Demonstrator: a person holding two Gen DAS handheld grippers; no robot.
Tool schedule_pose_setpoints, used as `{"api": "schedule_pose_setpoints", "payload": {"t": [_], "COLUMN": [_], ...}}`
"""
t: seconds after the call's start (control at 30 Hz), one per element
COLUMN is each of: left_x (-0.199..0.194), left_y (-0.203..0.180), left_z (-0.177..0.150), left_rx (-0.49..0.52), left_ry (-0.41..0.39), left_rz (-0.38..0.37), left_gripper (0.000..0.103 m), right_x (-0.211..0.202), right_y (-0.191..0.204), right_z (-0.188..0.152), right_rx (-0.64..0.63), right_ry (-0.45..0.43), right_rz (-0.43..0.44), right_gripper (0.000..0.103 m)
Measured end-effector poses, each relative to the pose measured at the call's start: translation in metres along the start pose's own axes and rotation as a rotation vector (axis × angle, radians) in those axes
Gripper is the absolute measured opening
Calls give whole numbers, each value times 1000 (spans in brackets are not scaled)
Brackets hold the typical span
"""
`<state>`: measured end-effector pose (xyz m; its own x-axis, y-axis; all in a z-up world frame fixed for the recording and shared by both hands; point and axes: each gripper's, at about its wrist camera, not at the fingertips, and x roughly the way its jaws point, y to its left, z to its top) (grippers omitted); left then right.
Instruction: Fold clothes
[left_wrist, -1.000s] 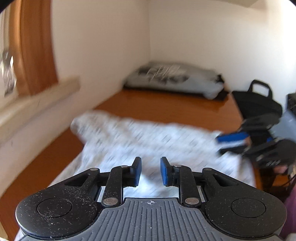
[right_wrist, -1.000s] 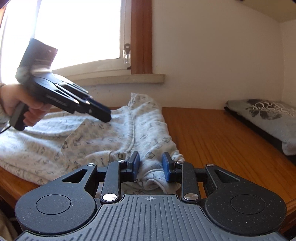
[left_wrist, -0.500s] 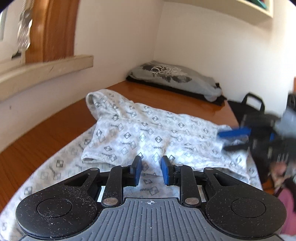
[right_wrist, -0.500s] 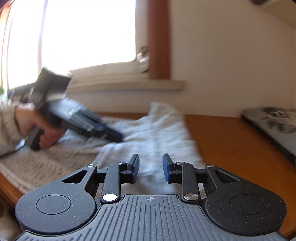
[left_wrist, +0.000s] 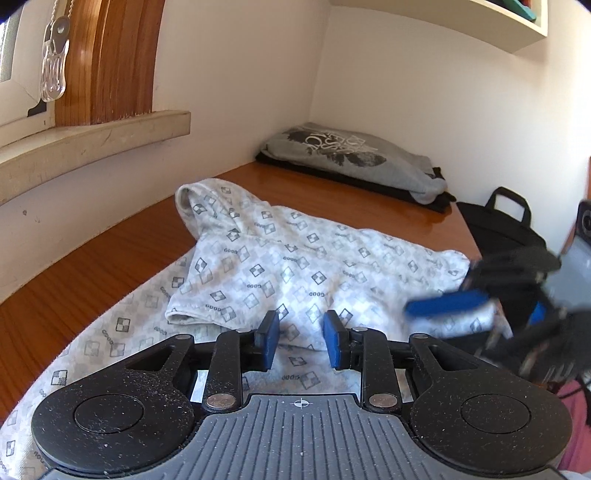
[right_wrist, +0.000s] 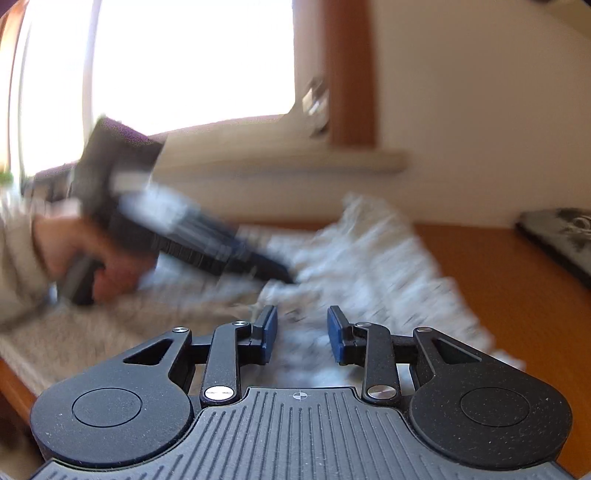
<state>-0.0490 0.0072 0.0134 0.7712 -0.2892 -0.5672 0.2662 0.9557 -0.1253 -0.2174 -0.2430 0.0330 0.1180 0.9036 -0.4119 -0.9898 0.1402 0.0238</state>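
Now sharp after a blurred frame a second ago, the left wrist view shows a white patterned hoodie (left_wrist: 295, 258) spread across the wooden desk (left_wrist: 110, 258), its hood bunched toward the wall and one sleeve folded back over the body. The left gripper (left_wrist: 301, 341) hovers low over the near part of the garment; its blue pads (left_wrist: 269, 341) stand a narrow gap apart and are opening slightly, with fabric visible below them but nothing pinched between. A second ago that gap was a shade tighter.

At the right edge of the same view the right gripper (left_wrist: 476, 306) is smeared by motion over the hoodie's right end at the desk's front edge, sitting lower in the frame than it did before. Its own camera, steady a second ago, is now blurred; its jaws are narrowly parted and empty above the cloth (right_wrist: 369, 266).

From the right wrist view, a person's hand (right_wrist: 85, 254) grips the left gripper's handle over the hoodie.

Bare wood runs along the wall on the left and behind the hood, up to a folded grey printed garment (left_wrist: 354, 155) in the far corner. A black bag (left_wrist: 506, 225) stands beyond the desk's right edge.
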Motion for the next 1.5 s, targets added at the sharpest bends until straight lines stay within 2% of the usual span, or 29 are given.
{"api": "schedule_pose_setpoints", "payload": {"t": [0.1,0.2,0.23,0.27,0.33,0.4,0.53,0.6,0.73,0.83,0.93,1.0,1.03,1.07,1.1,1.23,1.3,1.4,1.47,1.5], "left_x": [0,-2,-5,-9,-22,-45,-117,-152,-207,-232,-241,-242,-242,-241,-241,-246,-249,-249,-242,-236], "left_y": [-1,-2,0,2,6,14,54,83,121,129,131,132,132,133,133,133,134,129,126,124], "left_z": [0,0,0,0,0,-2,-22,-39,-80,-107,-123,-127,-129,-131,-130,-134,-133,-121,-107,-99], "left_rx": [4,1,-18,-36,-47,-24,-38,-80,-197,-249,-282,-291,-289,-287,-281,-273,-284,-278,-252,-239], "left_ry": [-2,-12,-21,-31,-26,-34,-49,-37,-16,0,6,0,-4,-7,-6,6,3,-33,-63,-75], "left_rz": [7,15,24,34,69,117,239,316,418,461,464,471,479,487,507,526,534,580,571,558], "left_gripper": [30,36,42,54,61,61,62,62,61,60,59,52,43,12,5,6,9,21,47,51], "right_x": [2,2,2,3,2,3,2,2,2,1,1,1,1,1,1,0,0,1,-2,-4], "right_y": [-3,-5,-5,-4,-3,-3,-2,-2,0,0,1,1,1,2,2,3,3,3,0,-2], "right_z": [-6,-8,-8,-8,-9,-10,-13,-14,-14,-15,-15,-15,-15,-15,-15,-15,-16,-14,-8,-3], "right_rx": [19,23,18,16,8,3,-9,-13,-22,-23,-31,-33,-33,-32,-31,-31,-31,-38,-16,-2], "right_ry": [-7,-10,-11,-9,-12,-20,-34,-41,-49,-54,-57,-57,-57,-57,-57,-57,-57,-51,-34,-25], "right_rz": [10,22,23,21,19,17,15,15,8,7,-1,-3,-2,-4,-5,-8,-12,-13,-1,5], "right_gripper": [32,32,32,32,32,32,32,32,32,32,32,32,32,32,32,32,32,33,34,39]}}
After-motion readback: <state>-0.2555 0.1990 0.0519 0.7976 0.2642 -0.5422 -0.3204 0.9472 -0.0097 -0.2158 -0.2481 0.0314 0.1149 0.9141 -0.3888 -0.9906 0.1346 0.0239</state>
